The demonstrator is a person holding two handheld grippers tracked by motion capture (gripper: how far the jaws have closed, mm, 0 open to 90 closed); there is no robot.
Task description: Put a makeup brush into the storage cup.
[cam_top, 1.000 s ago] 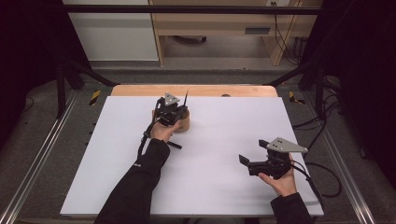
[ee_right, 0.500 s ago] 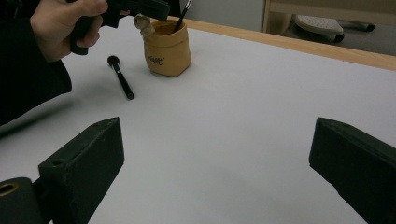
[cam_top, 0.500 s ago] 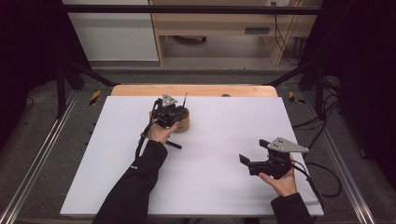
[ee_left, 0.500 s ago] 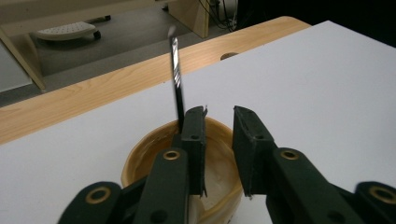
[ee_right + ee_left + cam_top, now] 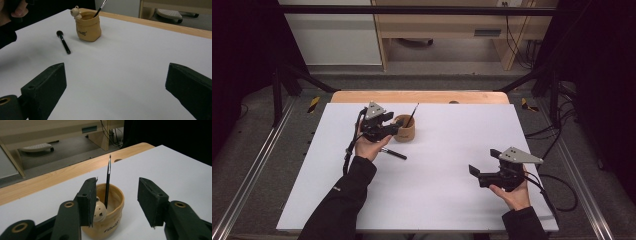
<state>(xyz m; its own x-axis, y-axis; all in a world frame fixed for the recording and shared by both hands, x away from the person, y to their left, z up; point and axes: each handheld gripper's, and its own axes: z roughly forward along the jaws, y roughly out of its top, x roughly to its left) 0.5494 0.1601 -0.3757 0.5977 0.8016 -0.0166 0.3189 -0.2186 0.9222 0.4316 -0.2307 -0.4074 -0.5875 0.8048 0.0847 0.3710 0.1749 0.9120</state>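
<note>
Over on the left, our left gripper [image 5: 394, 127] has just been opening, jaws half apart with nothing between them, hovering beside the tan pot [image 5: 405, 128] where a thin brush [image 5: 108, 180] stands. So that brush looks delivered. Near it, a black brush [image 5: 393, 153] lies on the white table [image 5: 452, 200], probably next. Far right, our right gripper [image 5: 477, 172] waits wide open, empty.

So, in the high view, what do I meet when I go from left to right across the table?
Left gripper → cup with a thin brush standing in it → right gripper.
</note>
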